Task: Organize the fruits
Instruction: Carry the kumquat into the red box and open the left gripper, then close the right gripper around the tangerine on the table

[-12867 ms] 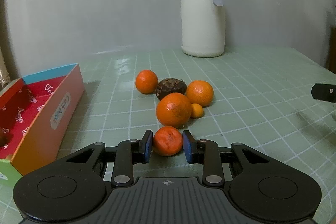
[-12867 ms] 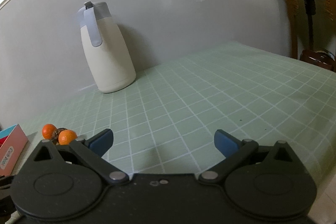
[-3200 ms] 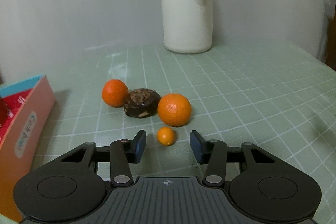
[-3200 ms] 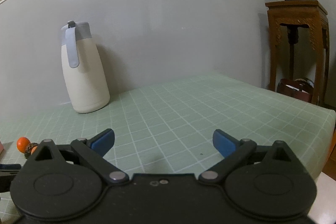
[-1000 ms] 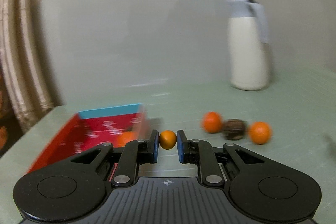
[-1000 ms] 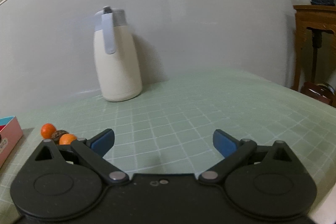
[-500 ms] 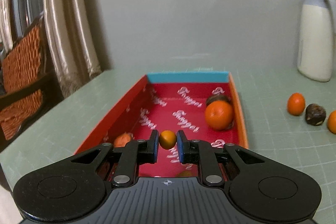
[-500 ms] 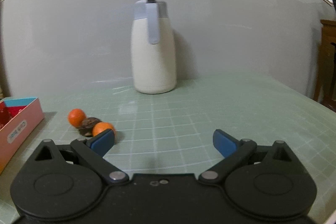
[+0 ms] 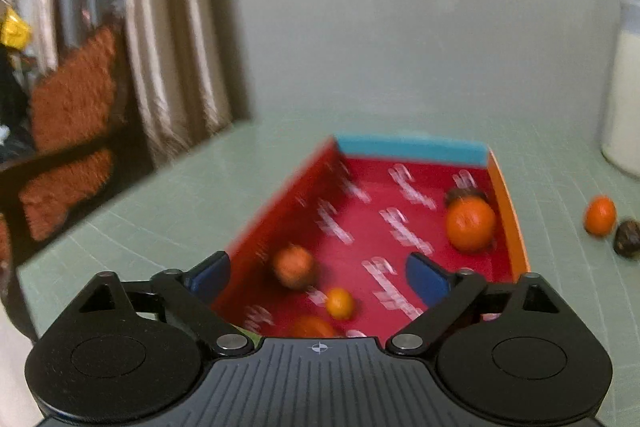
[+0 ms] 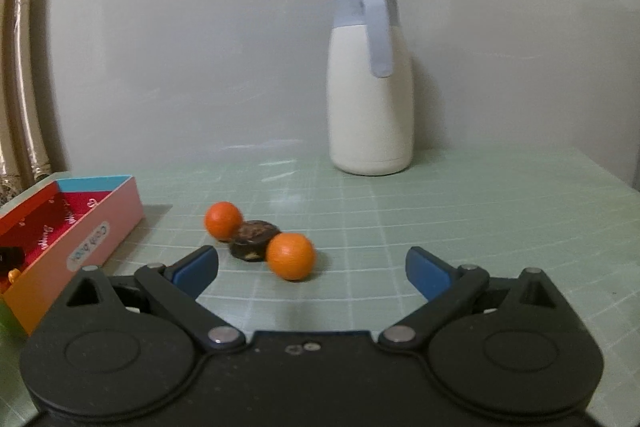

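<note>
A green gridded table (image 10: pixel 440 227) runs to a grey wall, and only your left view shows the curtains (image 9: pixel 160 47) and a brown chair (image 9: pixel 68 131) at nine o'clock. Only your right view shows the whole cream jug (image 10: pixel 370 87), standing at one o'clock by the wall. The red box (image 9: pixel 368 219) lies straight ahead of your left gripper (image 9: pixel 318 277), whose fingers are spread wide with nothing between them. Inside the box, a large orange (image 9: pixel 470 225) sits at one o'clock against the right wall, a blurred orange (image 9: pixel 294 265) lies near the left wall, and a small kumquat (image 9: pixel 339 303) rests on the floor between the fingertips. Your right gripper (image 10: pixel 312 269) is likewise spread wide and holds nothing. Just beyond it, on the table, three fruits touch in a row: a near orange (image 10: pixel 290 261), a dark fruit (image 10: pixel 252 237), and a far orange (image 10: pixel 223 219) at eleven o'clock.
</note>
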Demonstrator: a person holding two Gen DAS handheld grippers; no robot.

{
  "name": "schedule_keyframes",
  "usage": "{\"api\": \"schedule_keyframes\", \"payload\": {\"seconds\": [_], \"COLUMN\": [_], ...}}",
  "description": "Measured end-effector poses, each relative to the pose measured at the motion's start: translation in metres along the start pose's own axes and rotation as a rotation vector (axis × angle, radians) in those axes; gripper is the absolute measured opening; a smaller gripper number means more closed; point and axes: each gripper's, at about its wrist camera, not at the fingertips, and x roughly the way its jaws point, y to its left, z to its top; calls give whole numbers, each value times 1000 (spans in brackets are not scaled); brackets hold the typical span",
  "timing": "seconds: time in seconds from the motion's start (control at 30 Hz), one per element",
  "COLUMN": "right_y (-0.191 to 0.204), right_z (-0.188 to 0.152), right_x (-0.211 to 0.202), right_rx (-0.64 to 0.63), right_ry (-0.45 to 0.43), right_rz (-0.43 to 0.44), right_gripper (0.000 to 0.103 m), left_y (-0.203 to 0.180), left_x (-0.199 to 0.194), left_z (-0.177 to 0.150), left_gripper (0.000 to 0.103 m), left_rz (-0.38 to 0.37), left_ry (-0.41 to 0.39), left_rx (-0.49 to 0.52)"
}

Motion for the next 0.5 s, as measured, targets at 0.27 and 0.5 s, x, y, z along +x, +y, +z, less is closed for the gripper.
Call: {"api": "schedule_keyframes", "payload": {"seconds": [0.27,0.5], "right_y": [14,18], "right_z": [4,7], "right_x": [27,49], "right_rx": [10,28], "right_ry": [72,127], "right_rz": [30,-4], "right_gripper": [84,73], "left_y": [24,48], "left_x": [-20,-27], "left_z": [-7,-15], "left_gripper": [93,93], "left_rz": [7,59], "left_ry": [-35,-47], "left_rx": [-22,-46]}}
